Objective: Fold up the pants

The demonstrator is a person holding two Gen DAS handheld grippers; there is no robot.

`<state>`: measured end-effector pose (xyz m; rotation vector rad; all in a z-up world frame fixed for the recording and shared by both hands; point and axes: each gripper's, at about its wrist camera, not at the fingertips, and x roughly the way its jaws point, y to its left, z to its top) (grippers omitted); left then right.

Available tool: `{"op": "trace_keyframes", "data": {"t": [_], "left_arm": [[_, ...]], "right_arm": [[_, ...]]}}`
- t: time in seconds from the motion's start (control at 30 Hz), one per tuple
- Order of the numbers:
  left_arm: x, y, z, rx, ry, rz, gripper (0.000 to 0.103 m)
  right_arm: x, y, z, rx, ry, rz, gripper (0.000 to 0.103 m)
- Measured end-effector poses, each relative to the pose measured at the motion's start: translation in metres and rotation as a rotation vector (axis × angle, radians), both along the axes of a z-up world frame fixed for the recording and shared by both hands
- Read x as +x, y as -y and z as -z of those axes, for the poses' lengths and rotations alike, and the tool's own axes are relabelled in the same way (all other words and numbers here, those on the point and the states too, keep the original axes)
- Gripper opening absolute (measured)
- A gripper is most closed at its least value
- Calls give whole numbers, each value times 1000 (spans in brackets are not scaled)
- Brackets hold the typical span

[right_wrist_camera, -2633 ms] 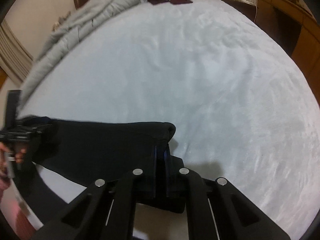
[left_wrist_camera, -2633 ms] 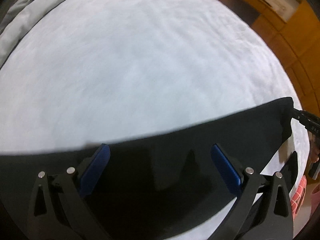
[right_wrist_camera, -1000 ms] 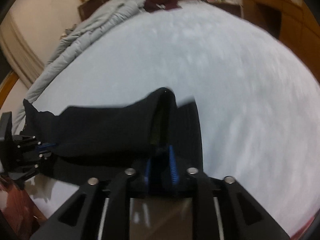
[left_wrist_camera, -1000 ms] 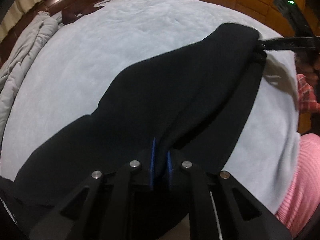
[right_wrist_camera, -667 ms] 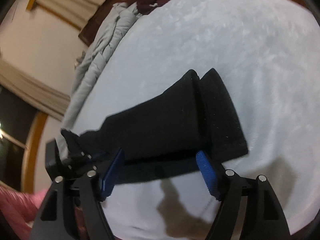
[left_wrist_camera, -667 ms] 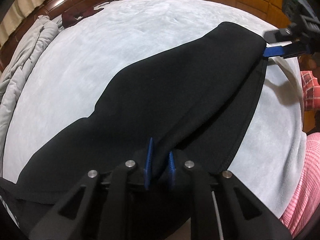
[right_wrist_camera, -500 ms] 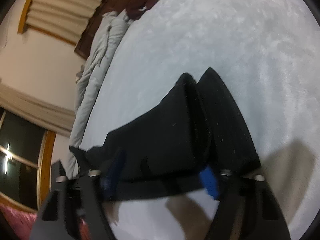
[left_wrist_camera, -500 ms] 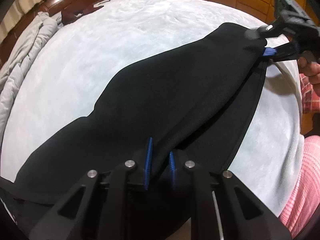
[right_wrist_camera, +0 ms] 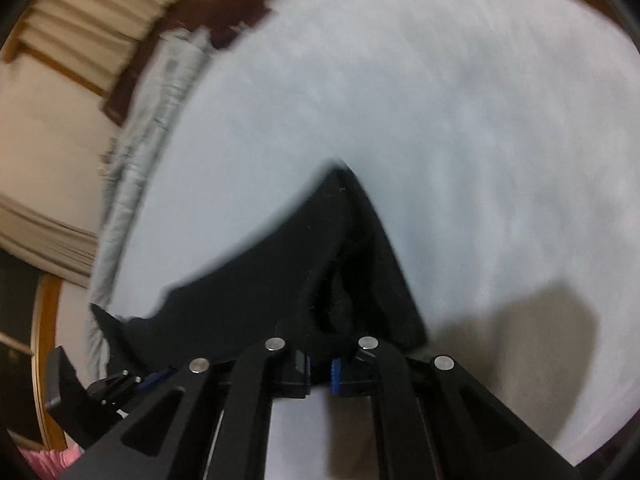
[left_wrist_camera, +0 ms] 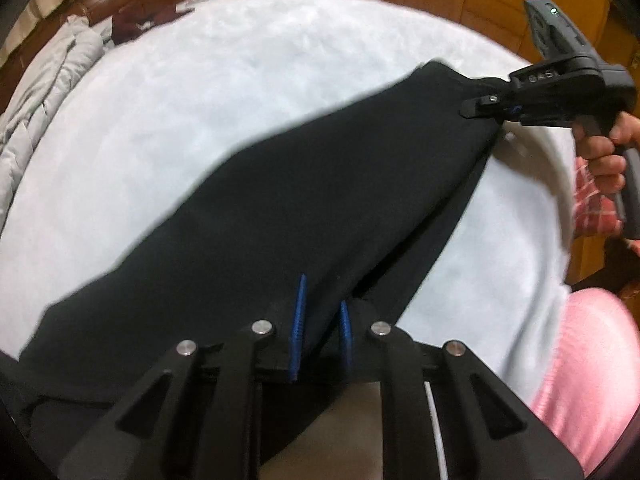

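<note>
On the soft pale-blue bed cover [left_wrist_camera: 248,64], the long black cloth pants [left_wrist_camera: 304,200] are spread out, with one end pulled up off the bed. In the left wrist view, the left gripper [left_wrist_camera: 320,316] is seen with its blue pads pressed together on a bunch of the black cloth near the person. At the far end, the right gripper [left_wrist_camera: 486,108] is seen at the pants' corner, held by a bare hand [left_wrist_camera: 604,160]. In the right wrist view, the right gripper [right_wrist_camera: 320,372] is seen with its pads close together and the cloth bunched right at them, so a pinch is judged likely, but the picture is blurry and it cannot be told for sure.

A slip could happen if the cloth is pulled too tight between the two ends. The fold could also end up crooked if one end is lifted higher than the other.

Some light letters are printed on the right gripper's body, but they cannot be read clearly.
</note>
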<state>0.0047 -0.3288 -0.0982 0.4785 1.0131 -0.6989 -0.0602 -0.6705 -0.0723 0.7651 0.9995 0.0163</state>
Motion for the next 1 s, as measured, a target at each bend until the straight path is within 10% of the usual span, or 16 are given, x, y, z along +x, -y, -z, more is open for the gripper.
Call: {"op": "trace_keyframes", "data": {"t": [0.13,0.33,0.5,0.7,0.87,1.0], "left_arm": [[-2,1,4,4,27,3,14],[1,0,3,-24,-4,-23,15],[1,-2,3,-35,-9,-29,14],[5,-10,-3,-69,-49,-58,20],[3,-51,-35,-131,-120,-191,82],[11,-105,-54,-148,-152,-381,84]], "right_arm": [[-12,5,-12,-17,3,59,26],[-28,-30,-76,-376,36,120,33],[0,-102,-78,-189,96,-125,33],[35,-147,-9,-38,-163,-177,33],[31,-169,-11,-173,-177,-153,34],[37,-198,-16,-316,-193,-168,45]]}}
